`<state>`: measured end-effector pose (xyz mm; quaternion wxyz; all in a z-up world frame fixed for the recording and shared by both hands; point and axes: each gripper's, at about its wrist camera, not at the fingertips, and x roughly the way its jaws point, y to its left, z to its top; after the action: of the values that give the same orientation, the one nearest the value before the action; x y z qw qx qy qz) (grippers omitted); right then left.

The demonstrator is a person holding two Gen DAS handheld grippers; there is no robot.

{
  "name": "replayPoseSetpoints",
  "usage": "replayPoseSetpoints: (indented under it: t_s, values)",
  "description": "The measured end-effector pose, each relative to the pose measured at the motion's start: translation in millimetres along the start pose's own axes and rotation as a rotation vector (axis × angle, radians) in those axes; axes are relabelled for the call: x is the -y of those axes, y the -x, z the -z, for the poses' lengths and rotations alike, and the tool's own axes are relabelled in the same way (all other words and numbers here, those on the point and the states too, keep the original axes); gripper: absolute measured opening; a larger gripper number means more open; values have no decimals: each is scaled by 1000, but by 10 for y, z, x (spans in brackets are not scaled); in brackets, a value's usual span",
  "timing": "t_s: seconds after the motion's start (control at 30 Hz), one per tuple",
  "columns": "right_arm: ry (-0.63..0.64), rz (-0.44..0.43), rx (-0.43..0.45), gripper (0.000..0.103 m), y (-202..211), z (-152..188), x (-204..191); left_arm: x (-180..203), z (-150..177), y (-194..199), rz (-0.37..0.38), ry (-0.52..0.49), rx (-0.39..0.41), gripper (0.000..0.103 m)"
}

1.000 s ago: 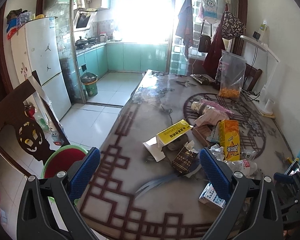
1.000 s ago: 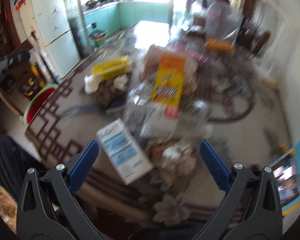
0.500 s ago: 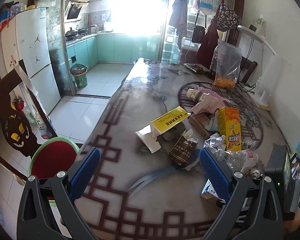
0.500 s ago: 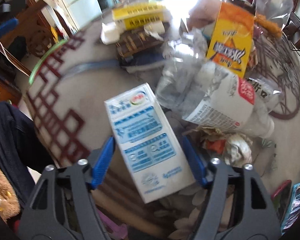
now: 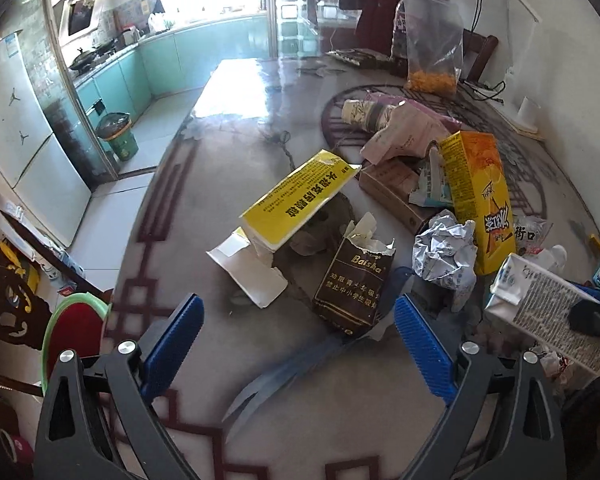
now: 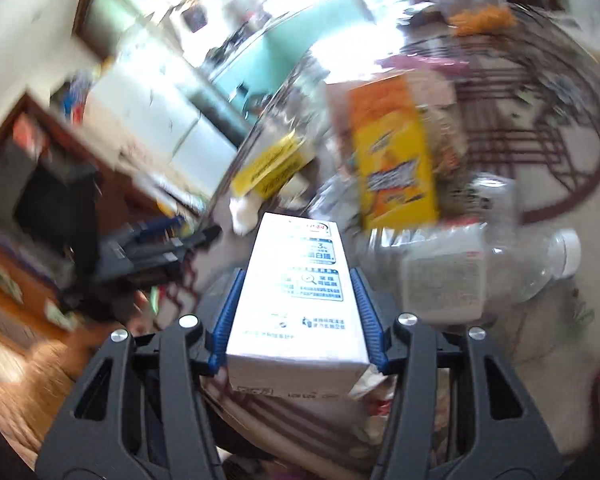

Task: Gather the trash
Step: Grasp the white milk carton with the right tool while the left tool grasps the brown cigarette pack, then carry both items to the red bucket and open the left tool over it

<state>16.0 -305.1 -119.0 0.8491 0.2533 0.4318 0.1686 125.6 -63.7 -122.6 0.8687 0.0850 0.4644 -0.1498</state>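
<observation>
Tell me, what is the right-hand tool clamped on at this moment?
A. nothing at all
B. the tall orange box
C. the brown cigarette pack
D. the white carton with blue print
D: in the right wrist view the right tool has its blue pads pressed on both sides of the white carton, which is lifted clear of the table.

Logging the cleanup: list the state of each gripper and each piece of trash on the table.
right gripper: jaws just closing, shut on the milk carton
left gripper: open, holding nothing
cigarette pack: top torn open
yellow box: end flap open
orange carton: upright
foil wrapper: crumpled
</observation>
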Motion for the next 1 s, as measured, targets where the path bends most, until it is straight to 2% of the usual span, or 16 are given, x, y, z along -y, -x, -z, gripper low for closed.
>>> replayPoseSetpoints:
  t_s: [0.1, 0.2, 0.27, 0.37, 0.4, 0.5, 0.57, 0.6, 0.73, 0.8, 0.83, 0.93, 1.0]
  values:
    - [-9, 12, -46, 51, -65, -26, 51, 187, -55, -220, 1, -94, -48, 85]
    - [70, 30, -97, 51, -154, 11, -64, 323, -93, -435, 6, -150, -101, 83]
    - [99, 45, -133, 51, -264, 52, -125, 366, -112, -598, -6, -158, -150, 73]
    - [131, 56, -195, 52, -442, 105, -170, 362, -113, -743, -2, -131, -196, 51]
    - [144, 59, -205, 52, -530, 102, -176, 351, -131, -732, 12, -123, -186, 47]
    - [202, 95, -244, 53, -656, 148, -272, 369, -145, -635, -5, -134, -149, 44]
    - [233, 131, -261, 72, -683, 207, -312, 381, -137, -450, -7, -131, -91, 44]
    - [250, 155, -257, 75, -699, 221, -323, 367, -136, -311, -4, -124, -57, 44]
    - [326, 223, -224, 75, -732, 272, -438, 250, -61, 225, 14, -83, 53, 44]
    - [367, 237, -213, 80, -812, 357, -564, 165, 24, 492, 6, -69, 97, 44]
    - [385, 235, -215, 84, -847, 380, -625, 105, 43, 592, -3, -62, 114, 44]
    - [424, 250, -240, 84, -985, 460, -764, -5, 205, 819, -26, -29, 146, 44]
    - [441, 284, -253, 83, -1057, 453, -796, -141, 260, 839, -40, -1, 152, 44]
